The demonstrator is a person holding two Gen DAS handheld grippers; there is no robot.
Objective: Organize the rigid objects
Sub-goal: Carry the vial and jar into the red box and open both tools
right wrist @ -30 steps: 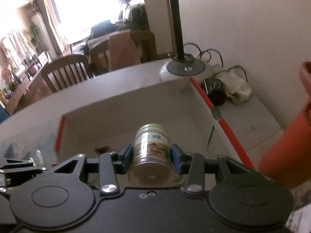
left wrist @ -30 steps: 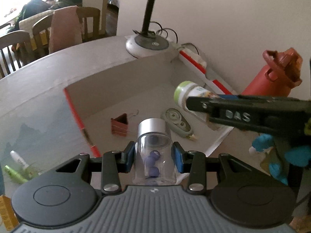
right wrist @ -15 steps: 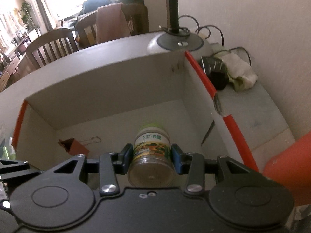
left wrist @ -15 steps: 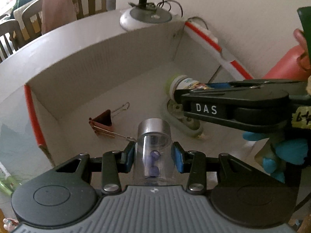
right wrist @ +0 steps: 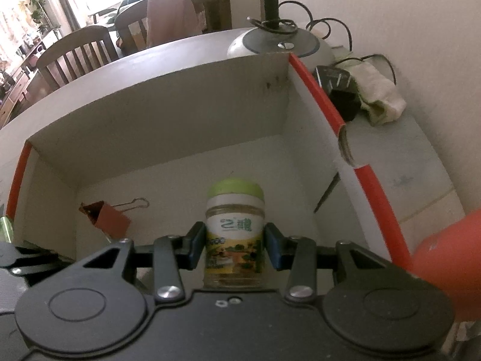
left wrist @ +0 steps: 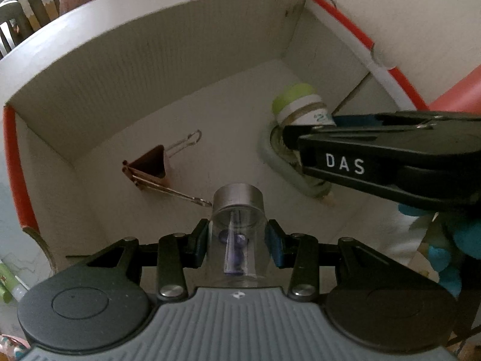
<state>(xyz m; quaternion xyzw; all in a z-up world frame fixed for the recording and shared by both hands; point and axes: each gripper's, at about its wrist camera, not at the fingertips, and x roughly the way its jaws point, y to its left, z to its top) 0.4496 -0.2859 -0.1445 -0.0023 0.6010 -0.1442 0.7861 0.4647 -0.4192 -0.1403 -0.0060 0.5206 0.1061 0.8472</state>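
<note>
My left gripper is shut on a clear jar with a silver lid and purple bits inside, held over the front of the white cardboard box. My right gripper is shut on a small green-lidded bottle with a yellow-green label, held over the box's right half. The bottle also shows in the left wrist view, with the right gripper's black body just right of it. A brown binder clip and a grey-green correction tape dispenser lie on the box floor.
The box has red-edged side walls. A lamp base stands behind it. A black plug and a pale cloth lie to the right. An orange-red bottle stands at the right. Chairs are beyond the table.
Both grippers have moved forward and tilted down over the box, still holding their containers. The box floor now fills more of both views.
</note>
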